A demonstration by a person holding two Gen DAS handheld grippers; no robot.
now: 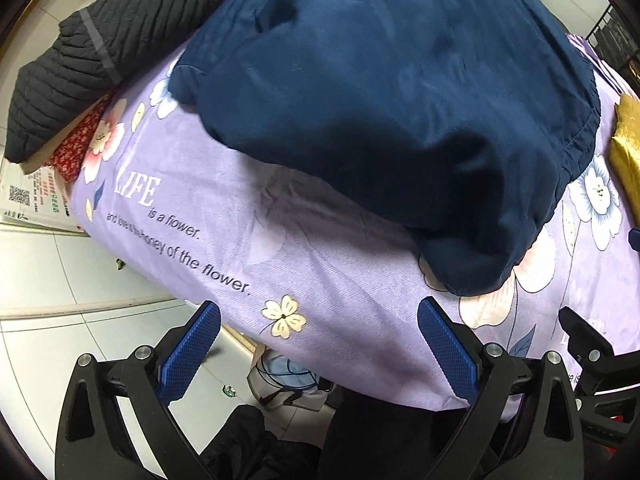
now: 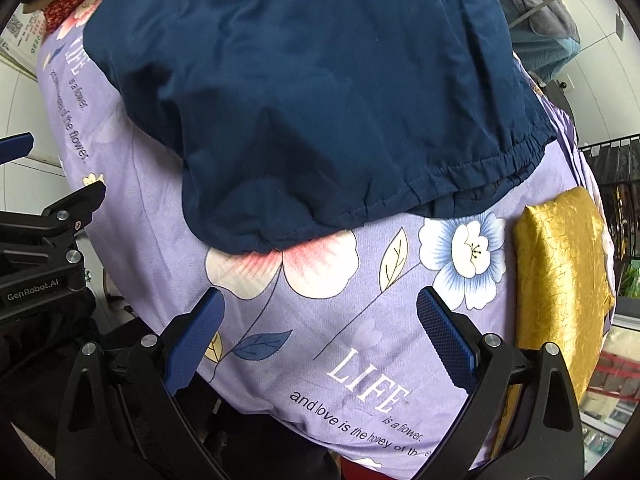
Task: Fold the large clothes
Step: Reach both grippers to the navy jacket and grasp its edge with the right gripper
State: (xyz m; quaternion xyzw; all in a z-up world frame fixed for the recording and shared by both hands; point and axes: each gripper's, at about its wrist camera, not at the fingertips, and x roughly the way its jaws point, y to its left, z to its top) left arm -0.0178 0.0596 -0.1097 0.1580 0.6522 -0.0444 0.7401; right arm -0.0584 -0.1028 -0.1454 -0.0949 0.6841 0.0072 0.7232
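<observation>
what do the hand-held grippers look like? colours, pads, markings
Both match: the left hand-held gripper and right hand-held gripper have black angular linkage frames with triangular cut-outs and silver round bolt heads. Each finger carries a blue pad with a fine knurled diamond texture. In the right wrist view the left unit's body shows white "GenRobot.AI" lettering. No cables or sleeves are identifiable.

White tiled floor (glossy) beside lilac-sheeted bed

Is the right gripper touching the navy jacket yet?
Apart. The right wrist view shows the right gripper open, with bare floral sheet between its fingertips and the navy jacket hem.
</observation>
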